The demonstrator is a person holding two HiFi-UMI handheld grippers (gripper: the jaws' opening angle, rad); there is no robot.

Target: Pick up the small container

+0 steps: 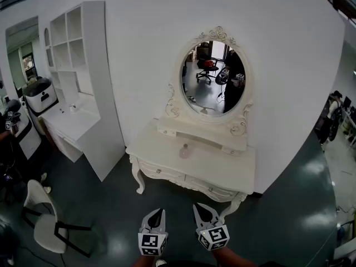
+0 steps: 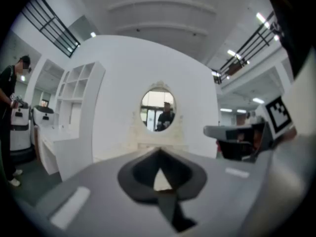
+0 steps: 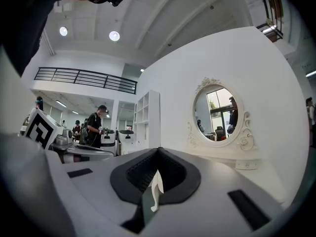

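Note:
A small pinkish container stands on top of the white dressing table, below the oval mirror. In the head view both grippers are low and well short of the table, over the dark floor. My left gripper has its jaws together with nothing between them, and the left gripper view shows its tips meeting in front of the mirror. My right gripper is beside it, likewise shut and empty, its tips touching. The container cannot be made out in either gripper view.
A tall white shelf unit with a desk stands left of the dressing table. A white chair sits on the floor at lower left, with white machines behind it. A person stands far right.

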